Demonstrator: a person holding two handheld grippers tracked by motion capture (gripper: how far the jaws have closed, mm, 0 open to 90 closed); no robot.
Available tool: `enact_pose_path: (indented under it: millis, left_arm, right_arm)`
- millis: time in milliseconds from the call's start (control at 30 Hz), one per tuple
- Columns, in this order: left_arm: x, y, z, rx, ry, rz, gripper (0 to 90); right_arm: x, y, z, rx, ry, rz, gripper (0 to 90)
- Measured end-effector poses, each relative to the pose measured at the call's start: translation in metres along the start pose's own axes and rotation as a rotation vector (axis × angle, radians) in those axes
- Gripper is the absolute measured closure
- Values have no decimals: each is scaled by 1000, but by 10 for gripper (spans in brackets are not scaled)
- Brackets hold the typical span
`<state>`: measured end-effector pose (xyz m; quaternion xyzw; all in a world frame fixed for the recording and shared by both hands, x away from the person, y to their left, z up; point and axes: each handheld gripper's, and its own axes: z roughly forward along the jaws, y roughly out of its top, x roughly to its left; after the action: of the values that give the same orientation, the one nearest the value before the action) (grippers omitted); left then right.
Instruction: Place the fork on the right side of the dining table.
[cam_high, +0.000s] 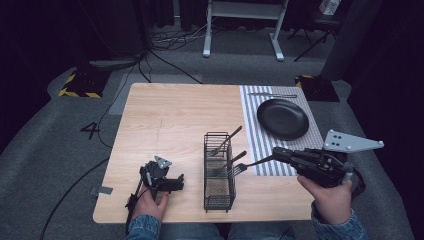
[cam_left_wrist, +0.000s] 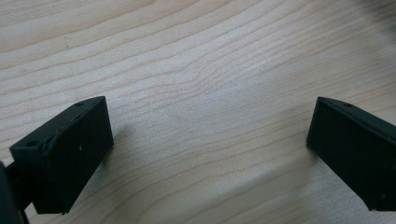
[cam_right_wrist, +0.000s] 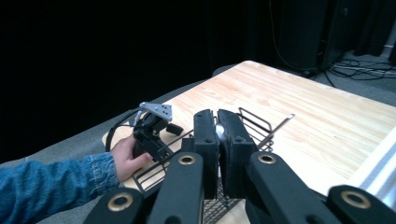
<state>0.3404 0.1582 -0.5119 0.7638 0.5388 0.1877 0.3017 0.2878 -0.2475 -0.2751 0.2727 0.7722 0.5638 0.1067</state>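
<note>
A black wire cutlery basket (cam_high: 219, 192) stands near the table's front edge, with two dark utensils (cam_high: 226, 141) leaning in its far end. My right gripper (cam_high: 276, 152) is shut on the handle of a fork (cam_high: 246, 165), and the fork's tines hang over the basket's right rim. In the right gripper view the jaws (cam_right_wrist: 218, 126) pinch a silvery handle (cam_right_wrist: 219, 132) above the basket (cam_right_wrist: 261, 127). My left gripper (cam_high: 177, 181) rests open on the wood left of the basket, with bare tabletop between its pads (cam_left_wrist: 70, 149).
A black plate (cam_high: 282, 118) sits on a striped placemat (cam_high: 260, 142) at the right, with a knife (cam_high: 272, 95) lying beyond it. The table's left half is bare wood (cam_high: 170, 120). Cables and a desk frame lie on the floor behind.
</note>
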Motion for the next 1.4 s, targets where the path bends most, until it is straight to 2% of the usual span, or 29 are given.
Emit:
enact_pose_path:
  millis: [200,367,667,800,833,900,967,1000,1167,1200,1300,1400]
  left_arm:
    - [0,0,0,0,0,0,4]
    - [0,0,0,0,0,0,4]
    - [0,0,0,0,0,0,4]
    - [0,0,0,0,0,0,4]
    - [0,0,0,0,0,0,4]
    - [0,0,0,0,0,0,4]
    - [0,0,0,0,0,0,4]
    - [0,0,0,0,0,0,4]
    - [0,0,0,0,0,0,4]
    - [0,0,0,0,0,0,4]
    - [0,0,0,0,0,0,4]
    - [0,0,0,1,1,2,4]
  right_arm:
    - [-8,1,-12,-8,-31,8,869]
    - [-21,0,-24,-22,-76,29,870]
    - [-50,-2,-34,-40,-160,76,869]
    - [-65,-4,-36,-45,-195,103,869]
    - [-65,-4,-36,-45,-195,103,869]
    - [-75,-5,-35,-46,-216,120,869]
    - [-77,-5,-35,-46,-223,125,869]
    - [-84,-4,-34,-45,-237,132,869]
    - [-93,-2,-32,-40,-257,141,869]
    - [-99,-1,-30,-37,-266,148,869]
    - [-103,0,-28,-35,-271,158,869]
    - [-115,-1,-25,-24,-288,174,869]
